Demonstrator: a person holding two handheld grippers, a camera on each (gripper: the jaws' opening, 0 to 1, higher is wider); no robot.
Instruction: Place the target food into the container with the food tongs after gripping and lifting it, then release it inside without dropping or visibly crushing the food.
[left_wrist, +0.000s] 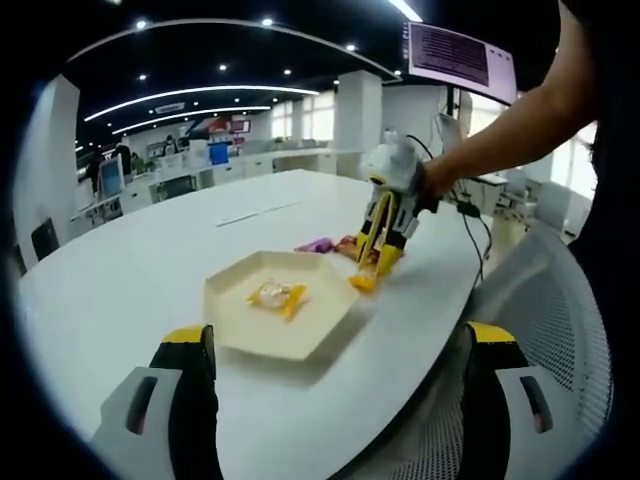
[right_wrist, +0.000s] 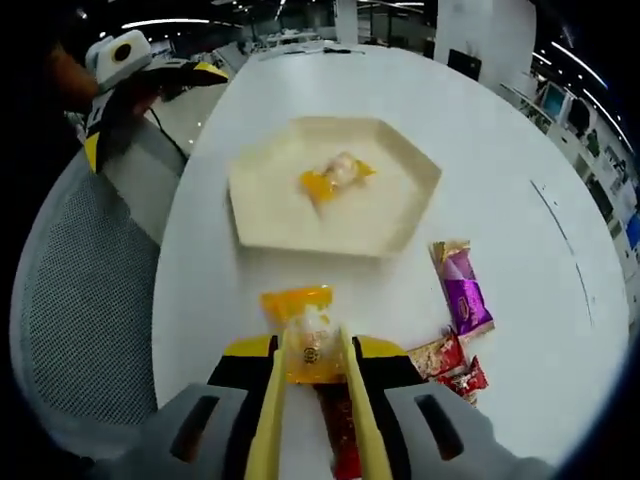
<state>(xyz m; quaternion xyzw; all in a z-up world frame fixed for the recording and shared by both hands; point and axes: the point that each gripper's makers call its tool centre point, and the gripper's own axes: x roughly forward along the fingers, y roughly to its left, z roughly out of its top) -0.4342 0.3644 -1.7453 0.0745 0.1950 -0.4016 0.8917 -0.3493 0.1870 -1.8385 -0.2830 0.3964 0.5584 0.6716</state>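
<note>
A cream hexagonal tray (left_wrist: 310, 335) (right_wrist: 405, 215) lies on the white table, with one yellow-wrapped candy (left_wrist: 278, 295) (right_wrist: 335, 172) inside it. My right gripper (right_wrist: 315, 352) (left_wrist: 385, 222) is shut on yellow food tongs (right_wrist: 272, 405). The tong tips pinch a second yellow-wrapped candy (right_wrist: 305, 328) (left_wrist: 365, 281) low over the table, just short of the tray's near rim. Whether this candy touches the table I cannot tell. My left gripper (left_wrist: 340, 340) (right_wrist: 140, 75) stands wide open with nothing in it, at the table's edge across the tray.
A purple-wrapped candy (right_wrist: 465, 292) (left_wrist: 318, 244) and red-wrapped ones (right_wrist: 440, 355) lie on the table (left_wrist: 120, 270) beside the tongs. A grey mesh chair (right_wrist: 80, 290) (left_wrist: 560, 320) stands against the table's curved edge. A person's arm (left_wrist: 500, 130) holds the right gripper.
</note>
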